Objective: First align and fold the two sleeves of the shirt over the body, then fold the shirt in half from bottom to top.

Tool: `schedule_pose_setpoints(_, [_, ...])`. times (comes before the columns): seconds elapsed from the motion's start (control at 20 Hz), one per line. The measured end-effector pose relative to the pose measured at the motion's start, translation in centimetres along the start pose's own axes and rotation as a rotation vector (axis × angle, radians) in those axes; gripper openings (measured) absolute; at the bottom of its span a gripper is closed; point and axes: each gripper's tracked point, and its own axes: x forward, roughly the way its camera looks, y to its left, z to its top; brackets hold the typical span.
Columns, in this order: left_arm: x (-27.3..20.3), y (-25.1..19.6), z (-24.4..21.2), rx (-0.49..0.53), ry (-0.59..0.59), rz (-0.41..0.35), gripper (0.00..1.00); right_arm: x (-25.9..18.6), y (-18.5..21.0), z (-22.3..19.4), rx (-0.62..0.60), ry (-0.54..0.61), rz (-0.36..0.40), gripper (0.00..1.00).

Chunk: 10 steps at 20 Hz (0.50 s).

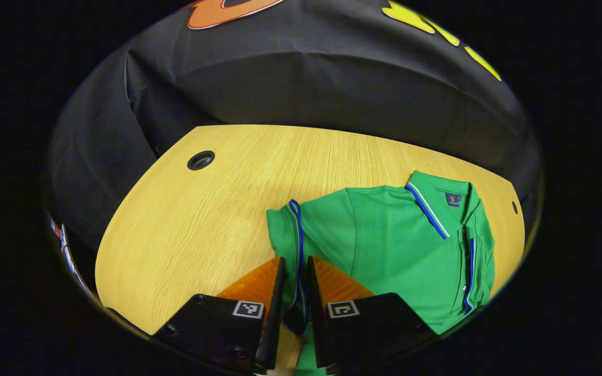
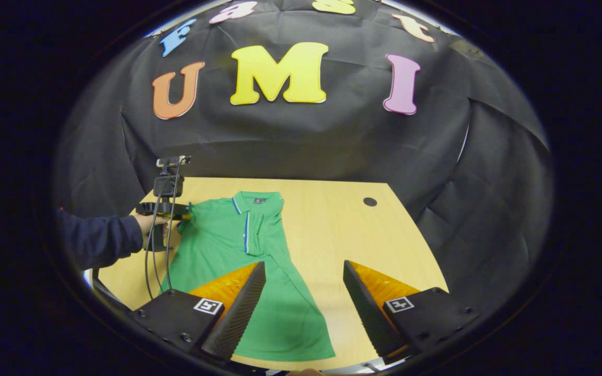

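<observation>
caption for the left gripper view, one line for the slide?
Left gripper pinching the blue-trimmed sleeve of a green polo shirt on a light wooden table.

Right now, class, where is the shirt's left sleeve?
In the left gripper view, the sleeve lies on the table, pinched between the left gripper fingers. In the right gripper view it sits at the shirt's far-left edge.
</observation>
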Motion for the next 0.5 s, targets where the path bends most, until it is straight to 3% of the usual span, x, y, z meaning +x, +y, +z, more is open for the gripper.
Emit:
schedule_pose_setpoints(0.15, [0.0,0.6,0.0,0.013,0.007,0.009,0.08,0.1,0.3,0.0,-0.005,0.005,0.005,0.96])
schedule_pose_setpoints(0.2, [0.0,0.5,-0.1,0.012,0.010,0.008,0.07,0.1,0.4,0.1,-0.007,0.005,0.006,0.93])
schedule_pose_setpoints(0.5, [-1.4,0.8,1.3,0.003,-0.019,0.007,0.04,0.0,0.7,0.0,-0.011,0.006,0.023,0.96])
